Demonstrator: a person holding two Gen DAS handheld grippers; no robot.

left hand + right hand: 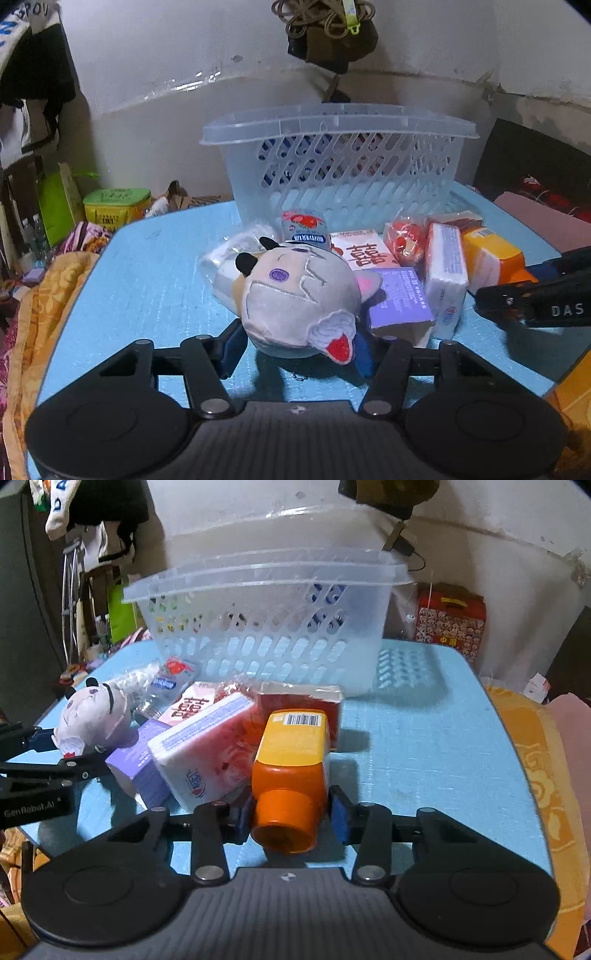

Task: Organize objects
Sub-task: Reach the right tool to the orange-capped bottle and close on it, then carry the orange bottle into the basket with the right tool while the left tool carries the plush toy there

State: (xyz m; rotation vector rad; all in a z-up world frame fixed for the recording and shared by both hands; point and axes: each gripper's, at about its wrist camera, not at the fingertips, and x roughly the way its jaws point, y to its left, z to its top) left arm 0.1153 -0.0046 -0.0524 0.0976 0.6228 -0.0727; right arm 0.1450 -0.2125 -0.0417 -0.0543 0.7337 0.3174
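A grey plush cat head (299, 299) lies on the blue table (147, 280), between the fingers of my left gripper (299, 347), which closes on its sides. It also shows in the right wrist view (92, 720). An orange bottle with an orange cap (291, 771) lies between the fingers of my right gripper (291, 819), which grip its neck. A clear perforated basket (340, 166) stands behind the pile; it also shows in the right wrist view (266, 627). A purple box (399, 295), a tissue pack (207, 746) and a red-character box (364, 251) lie between.
A red snack packet (404, 240), a small milk bottle (304, 229) and a clear bag (225, 266) lie by the basket. A yellow-orange quilt (546, 760) borders the table. A green-lidded tin (116, 208) and a red gift box (448, 620) stand beyond the table.
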